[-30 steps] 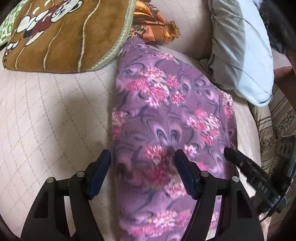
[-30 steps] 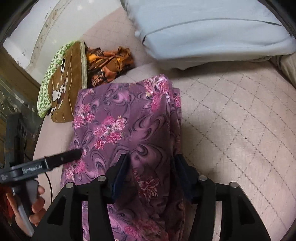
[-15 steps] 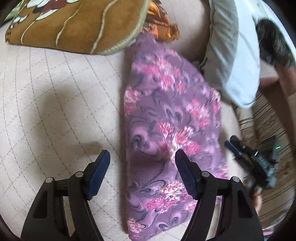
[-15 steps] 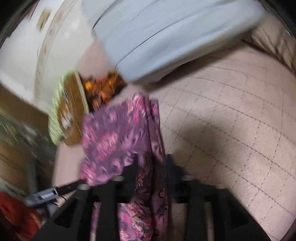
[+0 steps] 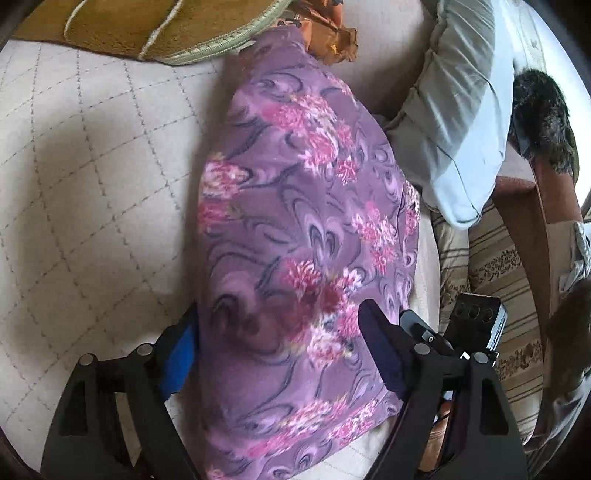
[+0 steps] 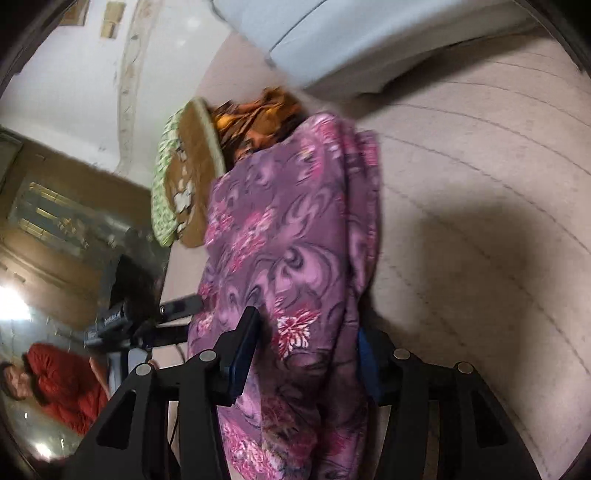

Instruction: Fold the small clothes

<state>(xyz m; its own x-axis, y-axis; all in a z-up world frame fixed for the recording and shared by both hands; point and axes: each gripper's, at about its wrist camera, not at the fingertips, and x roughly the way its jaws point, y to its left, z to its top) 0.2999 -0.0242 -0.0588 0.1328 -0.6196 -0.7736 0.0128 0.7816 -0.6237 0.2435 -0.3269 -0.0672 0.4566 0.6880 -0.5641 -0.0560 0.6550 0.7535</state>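
Observation:
A purple garment with pink flowers [image 5: 306,229] lies lengthwise on the beige quilted bed [image 5: 92,206]; it also shows in the right wrist view [image 6: 295,236]. My left gripper [image 5: 280,343] is open, its jaws standing wide on either side of the garment's near end, with cloth draped between them. My right gripper [image 6: 306,354] has its jaws around a bunched fold of the same garment, with cloth filling the gap, and holds its near end raised. The other gripper's finger [image 6: 181,306] shows at the garment's left edge.
A brown cartoon cushion [image 5: 147,26] and an orange cloth [image 5: 328,40] lie at the far end of the garment. A pale blue pillow [image 5: 461,122] lies to the right. A striped sheet [image 5: 491,280] covers the right edge. A person in red [image 6: 62,384] sits at lower left.
The right gripper has lifted and tilted with the garment's near end held in it. The left gripper drew back, then came forward over the cloth again, jaws still wide.

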